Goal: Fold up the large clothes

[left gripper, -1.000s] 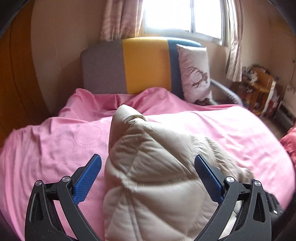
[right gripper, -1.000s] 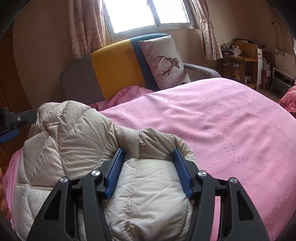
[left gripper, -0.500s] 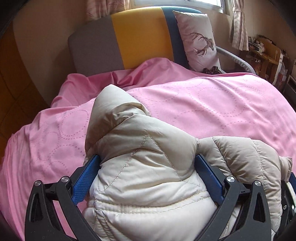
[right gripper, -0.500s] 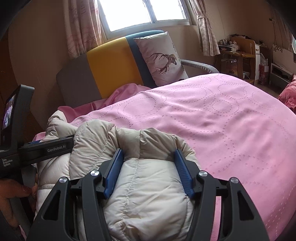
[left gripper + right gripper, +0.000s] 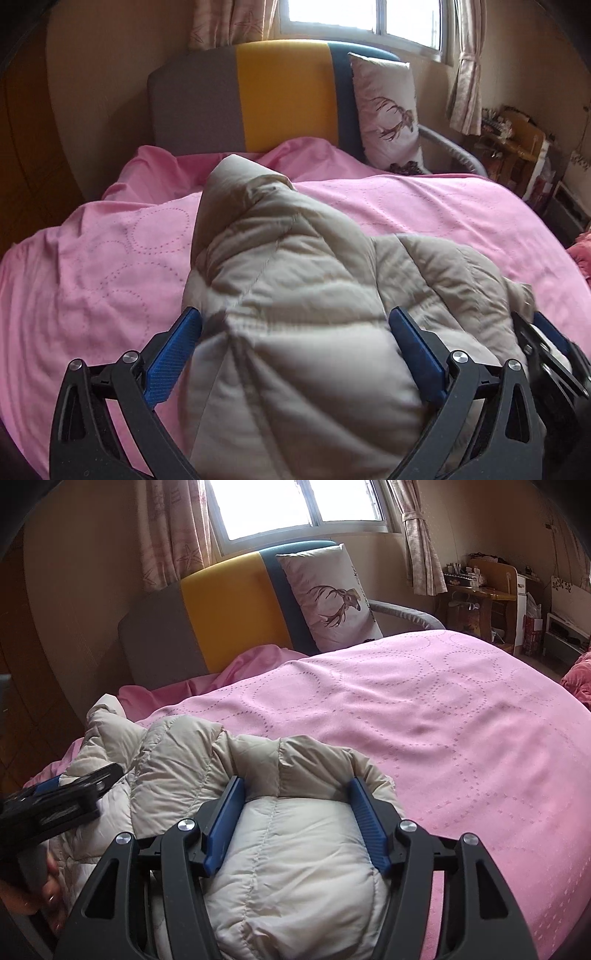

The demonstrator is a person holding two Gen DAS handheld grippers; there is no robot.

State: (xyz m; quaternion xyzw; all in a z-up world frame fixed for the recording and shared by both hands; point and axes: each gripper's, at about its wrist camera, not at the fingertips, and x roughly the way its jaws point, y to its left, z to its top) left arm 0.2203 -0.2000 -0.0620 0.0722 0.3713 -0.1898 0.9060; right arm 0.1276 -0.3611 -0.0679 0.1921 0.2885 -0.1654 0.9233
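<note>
Half a second on, we see the left claw (image 5: 293,341) has tipped back up: the window (image 5: 354,18) is in its view again, and the beige puffer jacket (image 5: 295,314) now shows its pointed fold rising toward the striped headboard (image 5: 280,96). Both blue pads of this claw press the padded bulk from either side, spread wide around it, so we call it clenched on the jacket. In the right view the left tool sits lower and further left than before, and only its black end (image 5: 74,794) shows beside the jacket.

Hard to read for us: the jacket's lower part is cut off under both claw frames, so how it is folded beneath cannot be told. The hand at the left edge of the right view (image 5: 48,890) is mostly out of frame. The shelves (image 5: 476,594) at the far right are too cluttered to make out.

The right claw (image 5: 295,819) grips a thick roll of the jacket (image 5: 288,867) between its pads, narrower than the left grip. The jacket lies on the pink bedspread (image 5: 443,720), at the near left of the bed, bunched between and ahead of both claws, with the deer pillow (image 5: 328,598) well beyond.
</note>
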